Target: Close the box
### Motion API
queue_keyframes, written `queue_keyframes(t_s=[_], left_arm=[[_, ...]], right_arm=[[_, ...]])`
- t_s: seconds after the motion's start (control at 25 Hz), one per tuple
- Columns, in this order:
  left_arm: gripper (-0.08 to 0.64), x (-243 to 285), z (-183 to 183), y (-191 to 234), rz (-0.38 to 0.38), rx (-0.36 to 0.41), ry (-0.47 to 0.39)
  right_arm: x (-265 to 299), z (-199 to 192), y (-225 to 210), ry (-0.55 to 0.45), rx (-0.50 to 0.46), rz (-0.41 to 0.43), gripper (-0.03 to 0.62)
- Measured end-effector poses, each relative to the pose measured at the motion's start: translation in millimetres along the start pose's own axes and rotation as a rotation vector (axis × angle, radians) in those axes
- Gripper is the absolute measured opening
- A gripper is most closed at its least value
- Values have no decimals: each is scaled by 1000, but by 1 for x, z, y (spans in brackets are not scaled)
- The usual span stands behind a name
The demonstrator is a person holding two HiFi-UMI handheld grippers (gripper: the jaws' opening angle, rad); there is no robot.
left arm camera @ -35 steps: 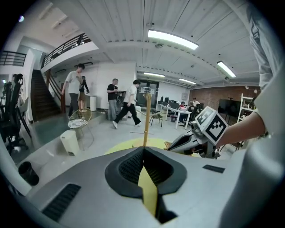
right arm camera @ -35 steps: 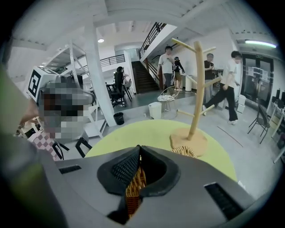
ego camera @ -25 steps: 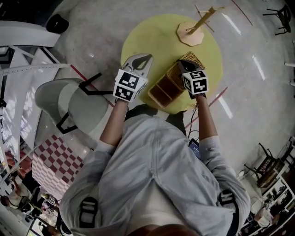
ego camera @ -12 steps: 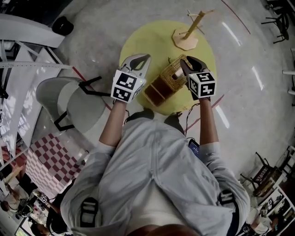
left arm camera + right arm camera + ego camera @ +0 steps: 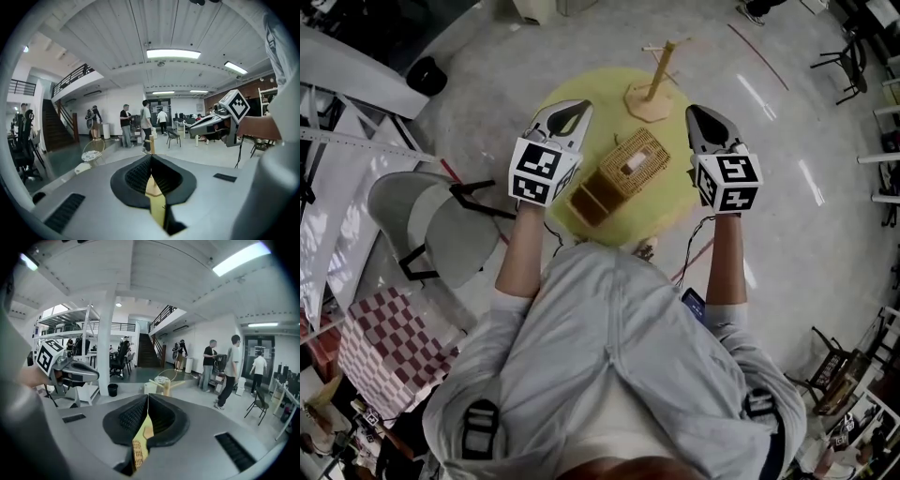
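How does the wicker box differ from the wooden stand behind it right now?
The wicker box is low and long; the wooden stand is a thin post on a flat base. The box is woven with a dark brown section; the stand is plain pale wood. The box sits mid-table, the stand at the far edge. Both rest on the yellow table.

A speckled grey floor, grey chair, dark staircase and ceiling strip lights.

Left gripper and right gripper held apart, jaws together, empty.
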State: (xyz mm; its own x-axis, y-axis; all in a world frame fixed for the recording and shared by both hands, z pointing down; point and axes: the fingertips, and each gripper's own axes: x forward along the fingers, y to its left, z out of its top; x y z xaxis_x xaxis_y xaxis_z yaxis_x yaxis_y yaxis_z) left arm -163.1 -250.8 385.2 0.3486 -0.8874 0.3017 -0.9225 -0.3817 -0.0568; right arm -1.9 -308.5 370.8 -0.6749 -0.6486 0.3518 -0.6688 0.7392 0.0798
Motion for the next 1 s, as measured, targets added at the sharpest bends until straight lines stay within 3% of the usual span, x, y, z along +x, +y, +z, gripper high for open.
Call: queue_keyframes(t_s=[0.56, 1.0], left_arm=[[29, -15, 114, -35, 12, 178, -173], [29, -23, 128, -58, 2, 210, -189]], right_arm=[[-71, 82, -16, -142, -131, -60, 23], [-84, 84, 1, -142, -153, -18, 23]])
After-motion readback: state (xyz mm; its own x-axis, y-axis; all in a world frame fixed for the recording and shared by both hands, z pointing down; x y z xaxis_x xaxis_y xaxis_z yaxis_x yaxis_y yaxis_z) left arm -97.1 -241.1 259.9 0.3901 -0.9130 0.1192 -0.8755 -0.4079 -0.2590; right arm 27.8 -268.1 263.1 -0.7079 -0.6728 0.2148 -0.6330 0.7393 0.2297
